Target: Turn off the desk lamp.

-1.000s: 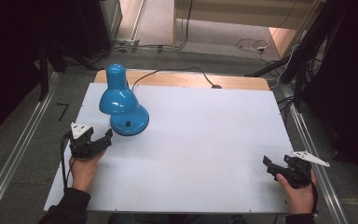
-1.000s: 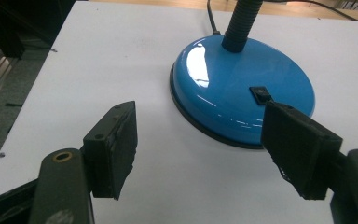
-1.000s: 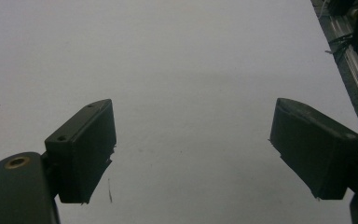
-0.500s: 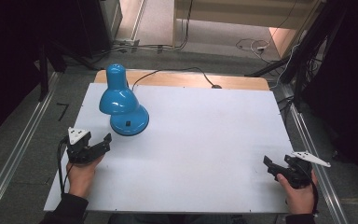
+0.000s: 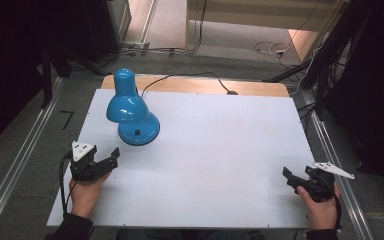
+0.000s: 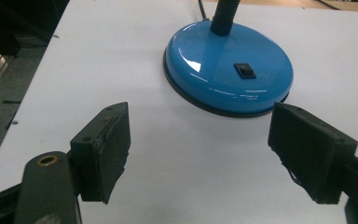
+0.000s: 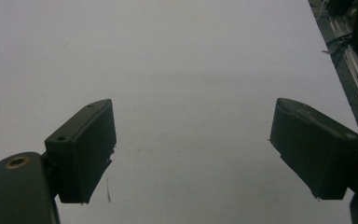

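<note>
From the high view, a blue desk lamp [image 5: 130,112] is seen on the white tabletop [image 5: 220,150] toward ten o'clock, its cord [image 5: 190,77] trailing to twelve. The left tool [image 5: 111,161] is held near eight o'clock, released, just short of the lamp base; its jaws have just been opening, with nothing between them. The right tool [image 5: 289,178] is held near four o'clock.

Along the left tool [image 6: 198,156], the lamp base [image 6: 228,70] is seen at twelve o'clock, apart from the jaws.

Along the right tool [image 7: 191,149], jaws are spread wide over bare tabletop [image 7: 177,56].

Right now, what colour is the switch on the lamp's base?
Black, a small rocker switch set in the glossy blue lamp base; the left gripper view shows it best.
</note>
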Demonstrator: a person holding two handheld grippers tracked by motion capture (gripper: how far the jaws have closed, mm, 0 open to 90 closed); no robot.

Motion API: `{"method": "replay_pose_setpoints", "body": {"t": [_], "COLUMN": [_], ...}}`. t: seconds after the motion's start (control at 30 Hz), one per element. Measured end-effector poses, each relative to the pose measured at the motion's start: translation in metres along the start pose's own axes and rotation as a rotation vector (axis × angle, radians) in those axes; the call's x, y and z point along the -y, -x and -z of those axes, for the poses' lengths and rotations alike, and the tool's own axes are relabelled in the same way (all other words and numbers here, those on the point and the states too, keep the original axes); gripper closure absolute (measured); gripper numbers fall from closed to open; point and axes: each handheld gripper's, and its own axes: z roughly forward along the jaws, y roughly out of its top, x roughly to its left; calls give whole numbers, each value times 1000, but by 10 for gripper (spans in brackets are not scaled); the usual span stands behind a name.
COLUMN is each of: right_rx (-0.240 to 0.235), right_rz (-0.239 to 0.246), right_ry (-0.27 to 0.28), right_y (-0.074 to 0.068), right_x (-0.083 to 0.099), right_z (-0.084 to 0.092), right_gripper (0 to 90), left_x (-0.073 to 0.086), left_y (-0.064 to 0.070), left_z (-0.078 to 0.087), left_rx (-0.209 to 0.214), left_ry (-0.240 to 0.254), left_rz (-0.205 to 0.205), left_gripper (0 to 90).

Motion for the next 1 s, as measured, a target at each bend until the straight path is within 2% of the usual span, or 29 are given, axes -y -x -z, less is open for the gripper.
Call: {"method": "replay_pose_setpoints", "body": {"t": [0.33, 0.57, 0.67, 1.0], "right_rx": [2, 5, 6, 3], "right_rz": [0, 1, 1, -2], "right_ry": [1, 1, 1, 1], "right_y": [1, 1, 0, 1], "right_x": [0, 0, 0, 0], "right_z": [0, 0, 0, 0], "right_gripper": [131, 131, 131, 131], "left_x": [6, 10, 13, 19], "left_y": [-2, 1, 3, 4], "left_z": [7, 12, 14, 24], "left_rx": [2, 3, -5, -11], "left_ry": [-8, -6, -19, -19], "left_rz": [0, -14, -33, -40], "left_gripper": [202, 185, 180, 151]}}
